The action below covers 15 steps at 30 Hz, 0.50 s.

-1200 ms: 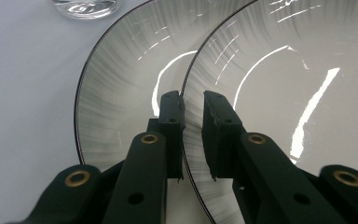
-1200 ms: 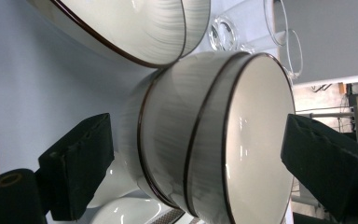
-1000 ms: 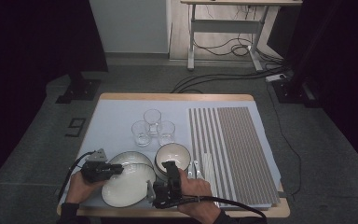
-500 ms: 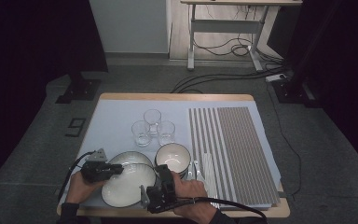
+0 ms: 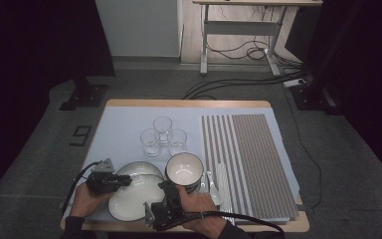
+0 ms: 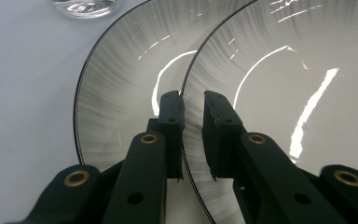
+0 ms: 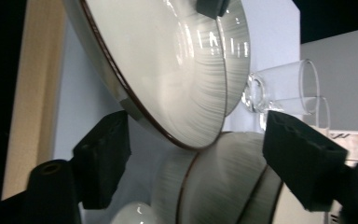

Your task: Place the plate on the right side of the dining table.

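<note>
My left claw (image 5: 125, 180) is clamped on the rim of the upper plate (image 5: 134, 199); in the left gripper view one pad sits on each side of that dark-edged rim, nearly closed on it. That plate (image 6: 279, 93) overlaps a second plate (image 6: 121, 102) lying just past the claw, under and behind the first. In the right gripper view the gripped plate (image 7: 168, 70) looks tilted, its near edge lifted off the blue mat (image 7: 88, 107).

My right claw (image 5: 165, 188) sits just right of the gripped plate's edge, near the front edge of the counter (image 5: 278, 226). Its jaws stand apart and have just been closing. In the right gripper view the plate's rim hangs between the two pads with no contact I can see, so not gripping.

Just ahead of the right claw is a stack of bowls (image 5: 184, 170), also seen low between the jaws as ribbed bowl sides (image 7: 223, 186). A white spoon (image 5: 213, 188) lies right of that claw, beside the bowls. Three clear glasses (image 5: 163, 134) stand in a cluster farther ahead of both claws; the base of one glass (image 6: 87, 7) shows at the top of the left gripper view. A striped placemat (image 5: 251, 164) covers the counter well right of the right claw.
</note>
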{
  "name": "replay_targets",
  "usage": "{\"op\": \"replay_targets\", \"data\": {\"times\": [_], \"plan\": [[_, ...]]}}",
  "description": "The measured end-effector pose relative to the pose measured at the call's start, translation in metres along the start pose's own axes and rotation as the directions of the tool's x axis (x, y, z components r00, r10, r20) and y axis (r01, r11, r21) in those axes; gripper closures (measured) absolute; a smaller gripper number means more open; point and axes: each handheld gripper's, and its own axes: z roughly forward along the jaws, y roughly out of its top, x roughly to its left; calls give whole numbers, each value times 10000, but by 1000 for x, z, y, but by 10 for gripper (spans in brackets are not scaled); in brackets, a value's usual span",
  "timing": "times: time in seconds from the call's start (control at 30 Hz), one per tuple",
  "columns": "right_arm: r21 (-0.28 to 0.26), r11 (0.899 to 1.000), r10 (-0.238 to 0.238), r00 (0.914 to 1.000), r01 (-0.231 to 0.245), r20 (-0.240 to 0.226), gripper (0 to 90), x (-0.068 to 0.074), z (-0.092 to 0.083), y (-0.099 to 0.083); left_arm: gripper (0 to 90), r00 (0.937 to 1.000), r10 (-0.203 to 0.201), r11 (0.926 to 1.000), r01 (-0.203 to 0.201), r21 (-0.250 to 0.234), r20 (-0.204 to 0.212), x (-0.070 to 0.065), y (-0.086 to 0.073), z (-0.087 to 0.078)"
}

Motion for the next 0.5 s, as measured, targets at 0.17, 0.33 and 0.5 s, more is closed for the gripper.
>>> {"op": "replay_targets", "data": {"times": [0.17, 0.33, 0.5], "plan": [[-48, 10000, 41, 9998, -42, -208, 295, 3, 1, 2, 779, 10000, -3, 10000, 3, 1, 0, 0, 0, 0], [-171, 9993, -327, 9987, 320, -393, 374, 7, 5, 8, 777, 10000, -13, 10000, 13, 12, 2, 0, 0, 0], [-453, 9980, -464, 9968, 435, -643, 437, 10, 10, 11, 777, 10000, -23, 10000, 23, 17, 3, 0, 0, 0]]}}
